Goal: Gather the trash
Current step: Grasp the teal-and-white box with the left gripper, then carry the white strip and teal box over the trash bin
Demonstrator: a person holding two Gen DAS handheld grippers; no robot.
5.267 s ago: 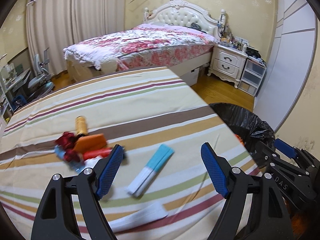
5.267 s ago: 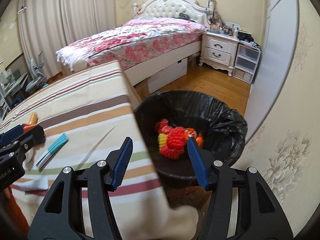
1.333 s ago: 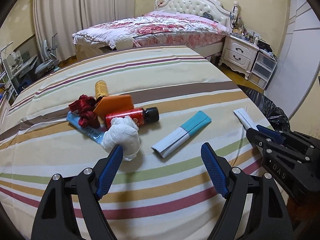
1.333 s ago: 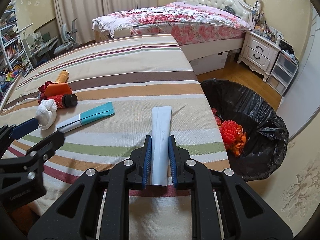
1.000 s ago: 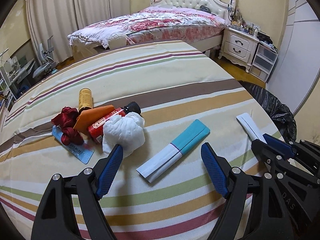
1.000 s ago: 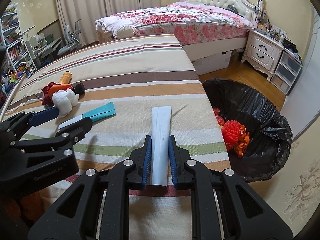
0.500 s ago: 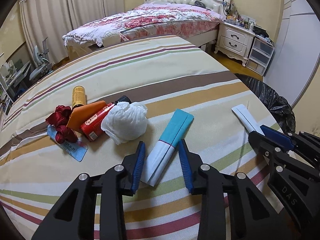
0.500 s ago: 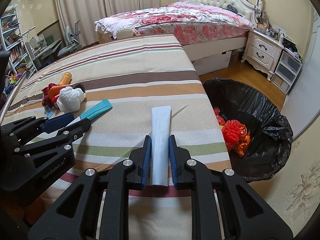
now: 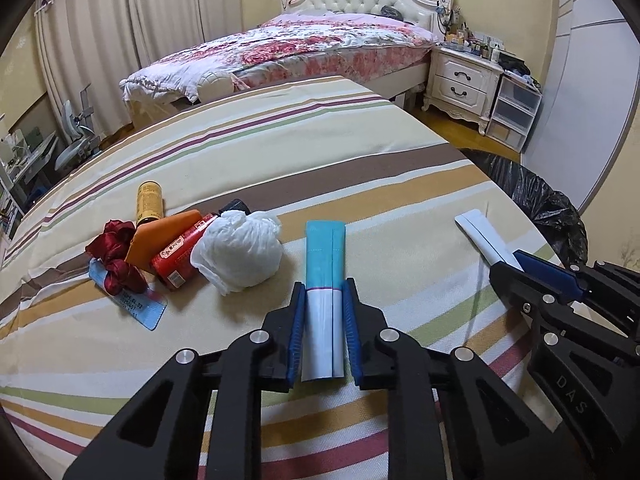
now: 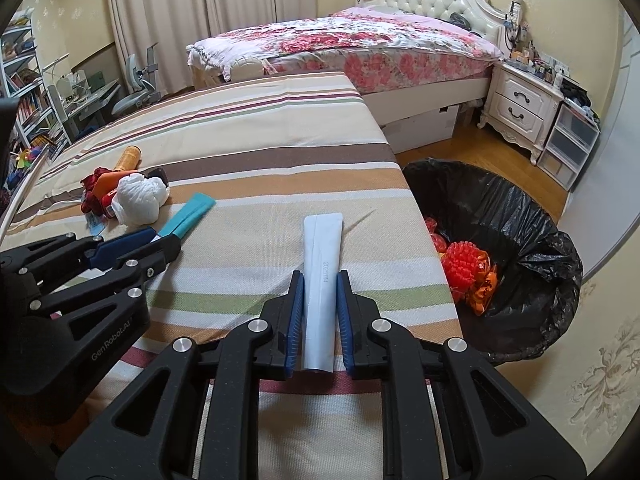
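My left gripper [image 9: 323, 326] is shut on a flat teal-and-white packet [image 9: 325, 264] that lies on the striped tablecloth [image 9: 360, 168]; its white end sits between the blue pads. My right gripper [image 10: 319, 320] is shut on a pale grey-white flat packet [image 10: 322, 252] near the table's right edge. The same grey packet [image 9: 480, 236] shows in the left wrist view, clamped by the right gripper [image 9: 516, 266]. In the right wrist view the left gripper [image 10: 160, 240] grips the teal packet [image 10: 192, 210]. A bin with a black bag [image 10: 520, 216] stands on the floor right of the table, holding red and orange trash [image 10: 466, 268].
Left of the teal packet lie a crumpled white wad [image 9: 240, 254], a red bottle [image 9: 180, 252], an orange piece [image 9: 160, 232], a dark red ribbon [image 9: 114, 256], a yellow can [image 9: 149, 202] and a blue card [image 9: 140, 304]. A bed [image 9: 300, 44] and nightstand [image 9: 460, 80] stand behind.
My left gripper moved in over the teal-and-white packet and its jaws closed from wide open onto the white end. The right gripper kept still, clamped on the grey packet.
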